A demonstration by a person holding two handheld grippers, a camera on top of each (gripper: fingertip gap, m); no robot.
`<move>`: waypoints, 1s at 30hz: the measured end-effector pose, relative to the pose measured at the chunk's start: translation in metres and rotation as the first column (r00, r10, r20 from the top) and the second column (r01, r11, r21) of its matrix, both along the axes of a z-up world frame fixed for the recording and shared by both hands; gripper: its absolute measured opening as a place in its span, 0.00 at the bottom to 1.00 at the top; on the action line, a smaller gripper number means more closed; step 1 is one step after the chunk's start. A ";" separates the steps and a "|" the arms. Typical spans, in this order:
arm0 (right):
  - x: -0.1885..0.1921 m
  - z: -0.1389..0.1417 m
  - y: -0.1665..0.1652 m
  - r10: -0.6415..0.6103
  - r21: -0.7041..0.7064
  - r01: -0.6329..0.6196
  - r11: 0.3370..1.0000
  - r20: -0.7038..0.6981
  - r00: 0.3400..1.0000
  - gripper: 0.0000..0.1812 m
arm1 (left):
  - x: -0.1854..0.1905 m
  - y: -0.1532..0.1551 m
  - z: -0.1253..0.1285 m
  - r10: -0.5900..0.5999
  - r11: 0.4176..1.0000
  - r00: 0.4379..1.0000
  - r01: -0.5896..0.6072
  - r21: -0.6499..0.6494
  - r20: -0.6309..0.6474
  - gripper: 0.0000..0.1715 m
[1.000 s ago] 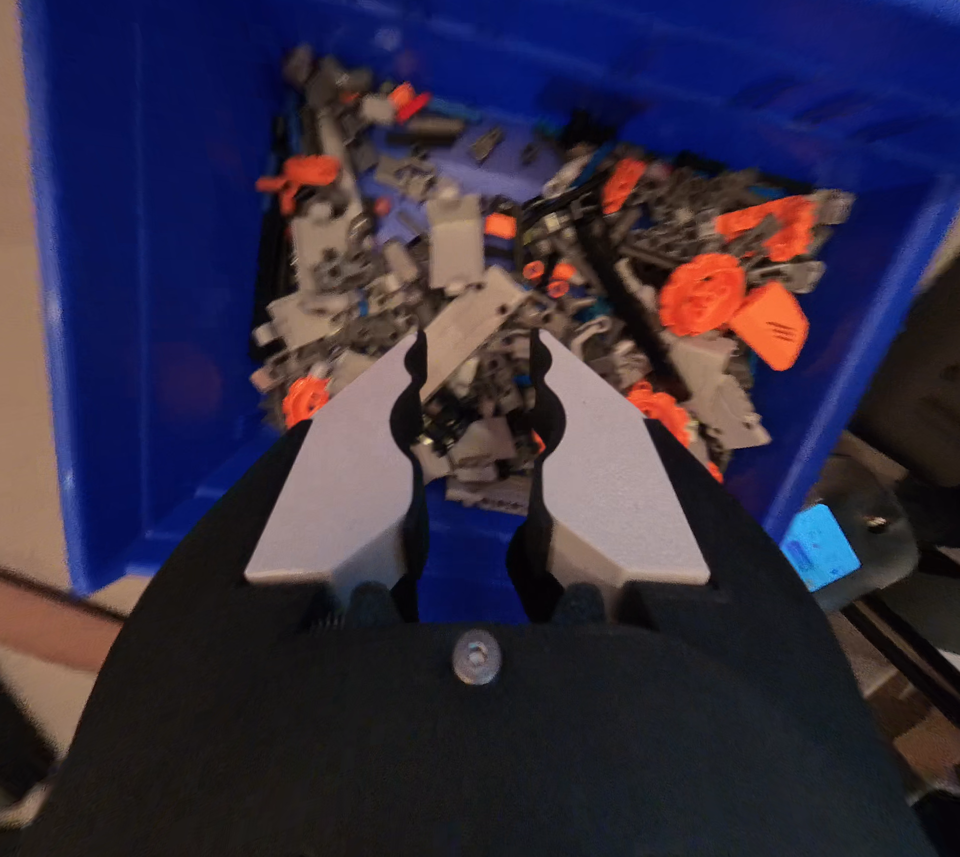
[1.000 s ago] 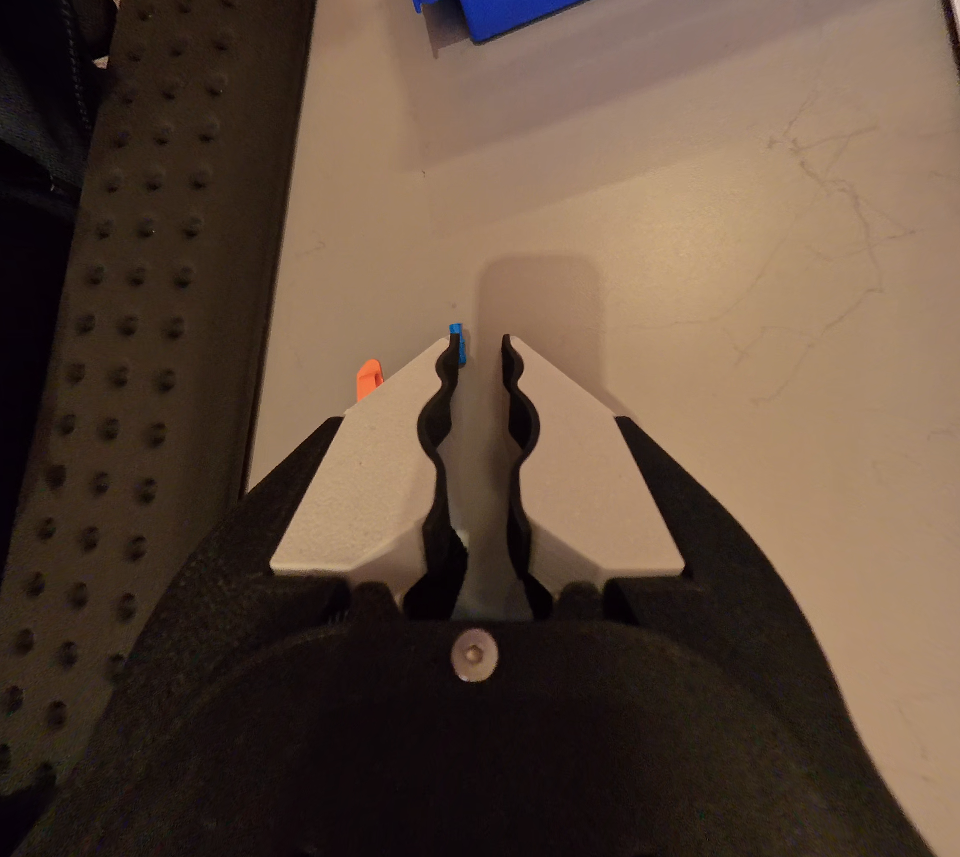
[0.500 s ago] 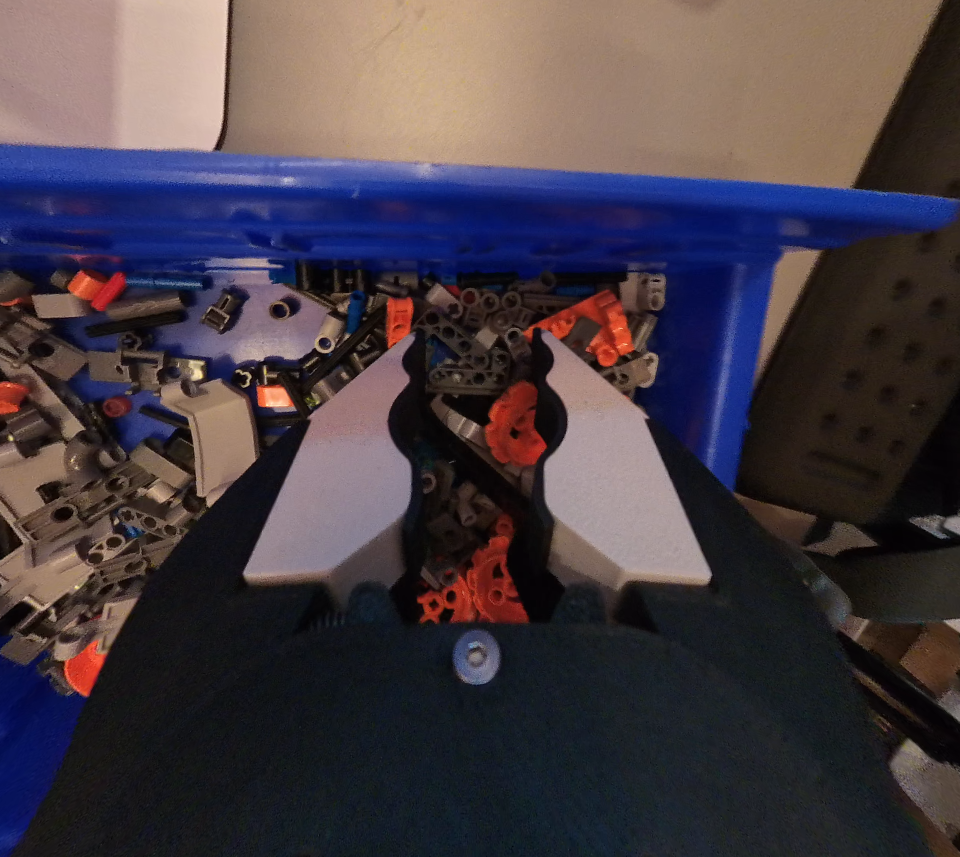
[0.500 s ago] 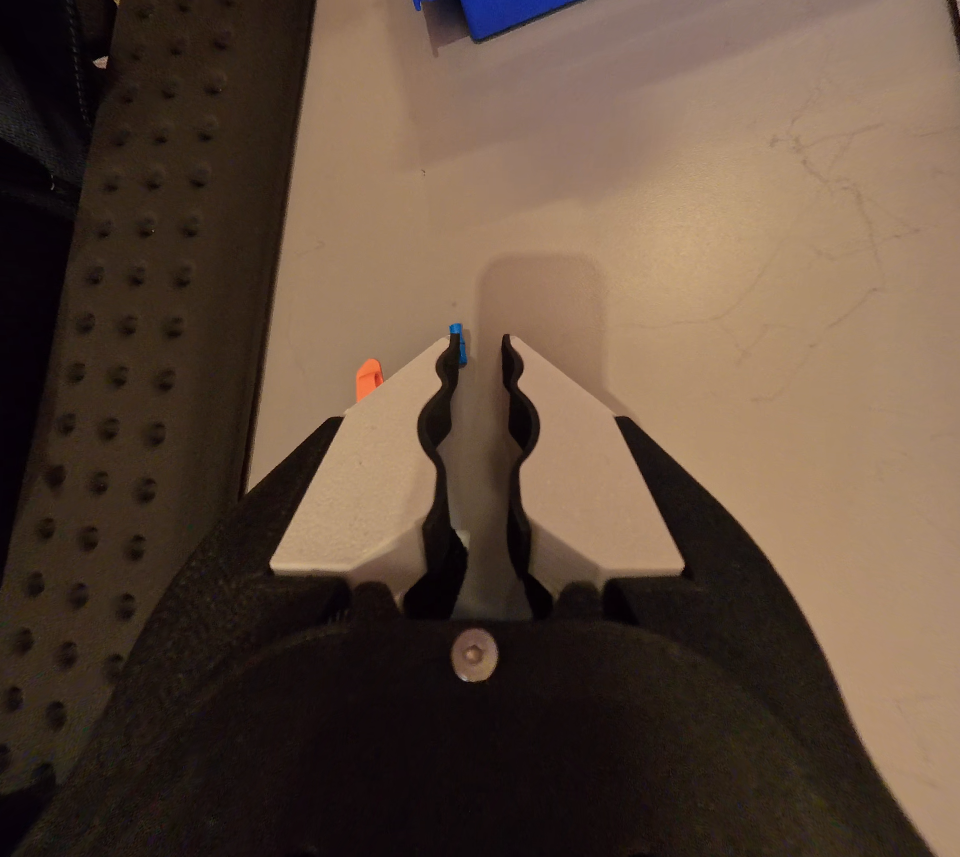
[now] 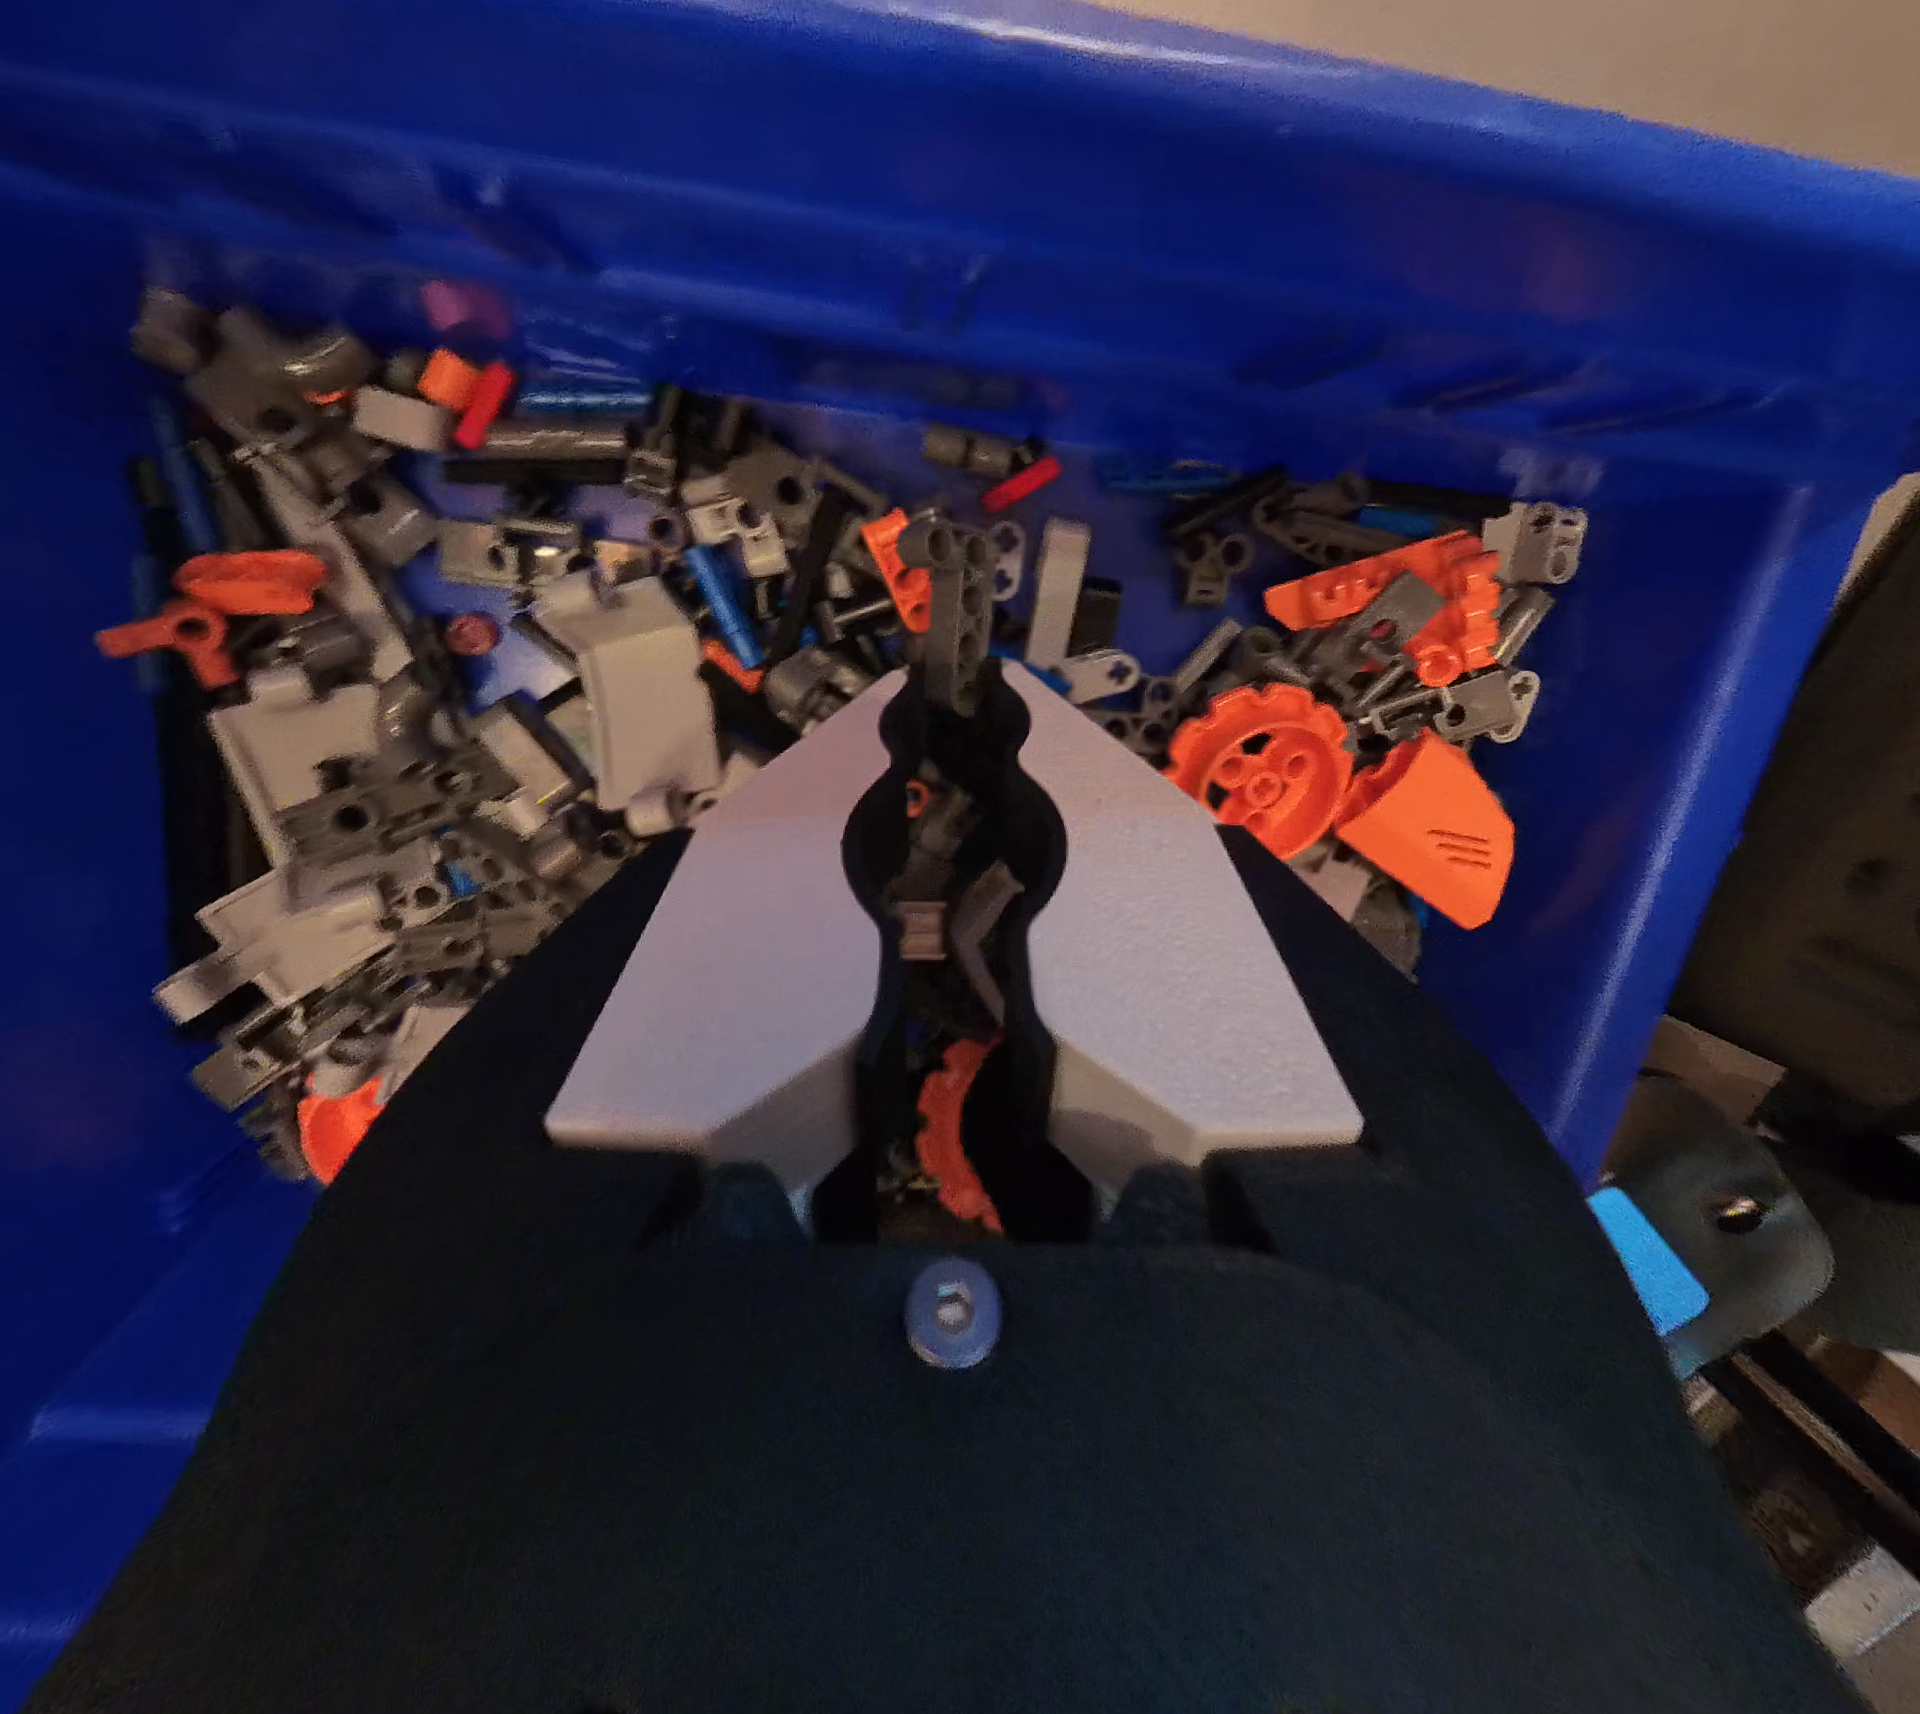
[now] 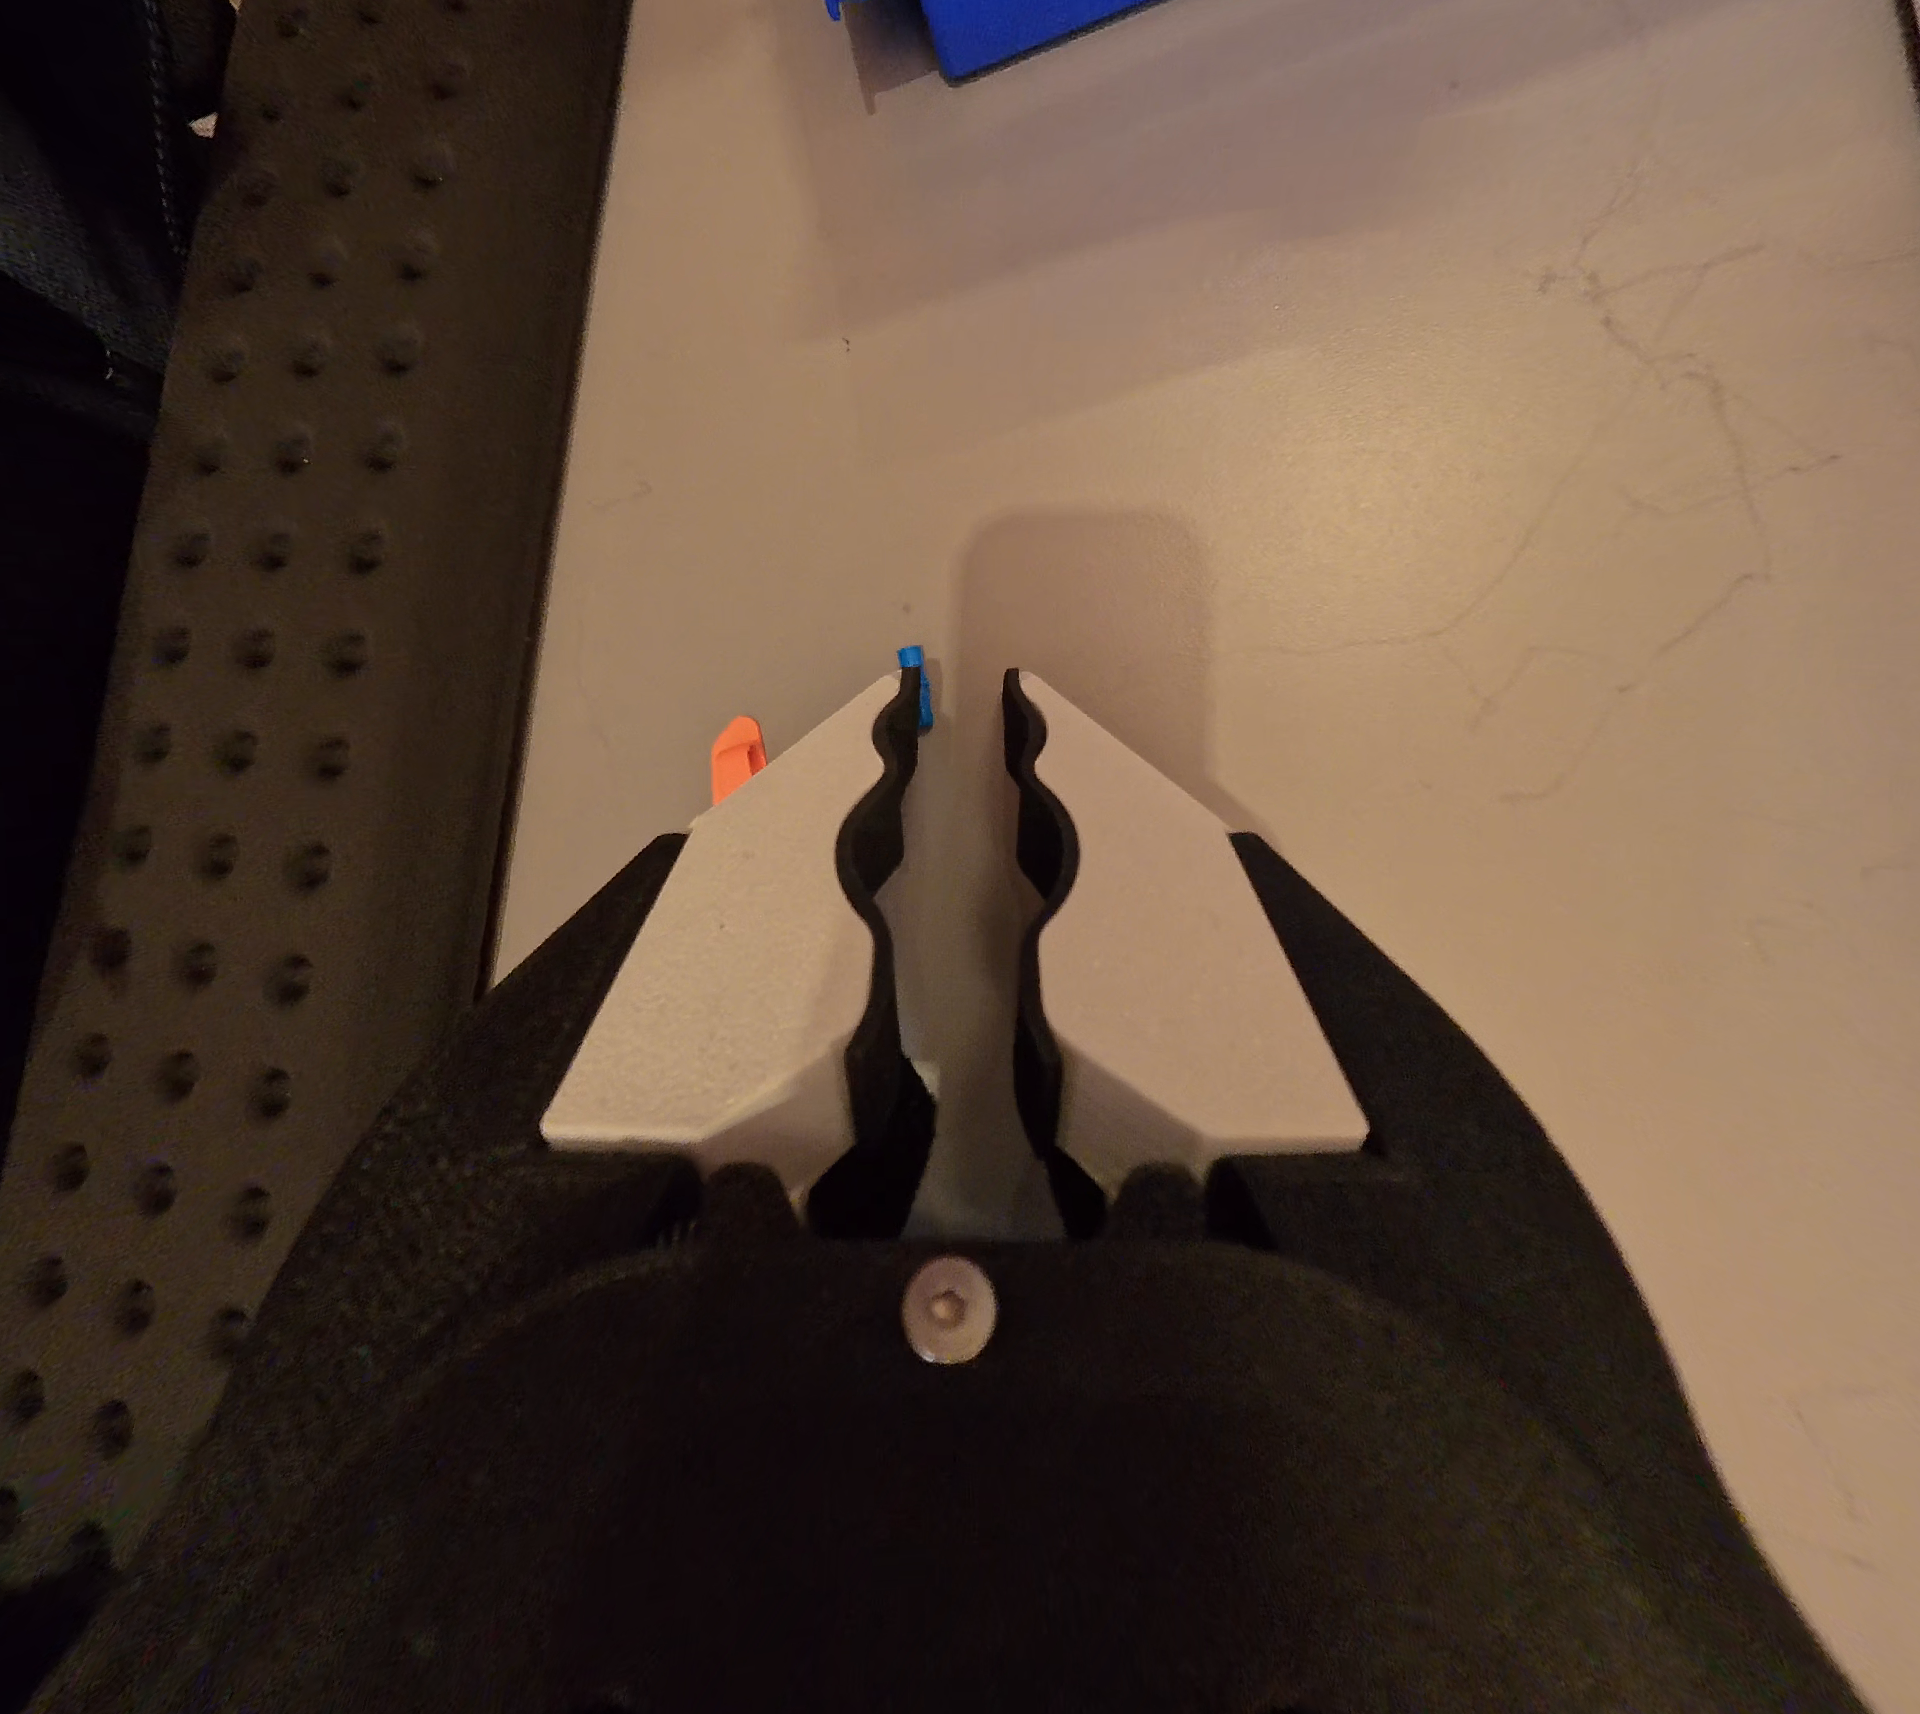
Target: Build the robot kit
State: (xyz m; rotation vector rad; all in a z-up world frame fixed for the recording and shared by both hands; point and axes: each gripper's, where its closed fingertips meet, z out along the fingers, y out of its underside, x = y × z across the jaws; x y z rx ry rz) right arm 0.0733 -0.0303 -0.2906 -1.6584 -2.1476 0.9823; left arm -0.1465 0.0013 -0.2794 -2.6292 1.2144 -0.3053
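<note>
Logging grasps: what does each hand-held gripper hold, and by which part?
Left hand-held gripper: dark grey holed beam, pinched by its near end. Right hand-held gripper: nothing; jaws stand apart.

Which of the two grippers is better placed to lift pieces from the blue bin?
Left: the left gripper is over the blue plastic bin, shut on a dark grey holed beam. The right gripper sits open over the beige tabletop.

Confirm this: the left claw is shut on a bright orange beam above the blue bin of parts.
One thing is wrong: the beam in the left claw is dark grey, not bright orange. The left wrist view shows it pinched at the tips above the blue bin of parts.
</note>
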 end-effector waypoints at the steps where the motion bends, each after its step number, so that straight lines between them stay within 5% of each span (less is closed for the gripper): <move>1: 0.000 0.000 0.000 0.000 0.000 0.000 1.000 0.000 1.000 0.07 | -0.004 0.003 0.003 0.012 1.000 1.000 -0.012 0.007 0.003 0.05; 6: 0.000 0.000 0.000 0.000 -0.002 0.000 1.000 0.001 1.000 0.07 | -0.045 0.021 0.005 0.109 0.993 0.986 -0.102 0.058 -0.125 0.06; 12: 0.000 0.000 0.001 -0.002 -0.002 0.002 1.000 0.000 1.000 0.07 | -0.049 0.025 0.013 0.129 0.990 0.985 -0.121 0.078 -0.111 0.19; 21: 0.000 0.000 0.000 -0.002 -0.003 0.002 1.000 0.001 1.000 0.07 | 0.034 -0.022 0.015 -0.121 0.991 0.990 0.125 -0.056 0.078 0.19; 30: 0.001 0.000 0.000 0.001 -0.002 -0.001 1.000 0.002 1.000 0.07 | 0.052 -0.035 -0.004 -0.124 0.985 0.989 0.132 -0.111 0.079 0.17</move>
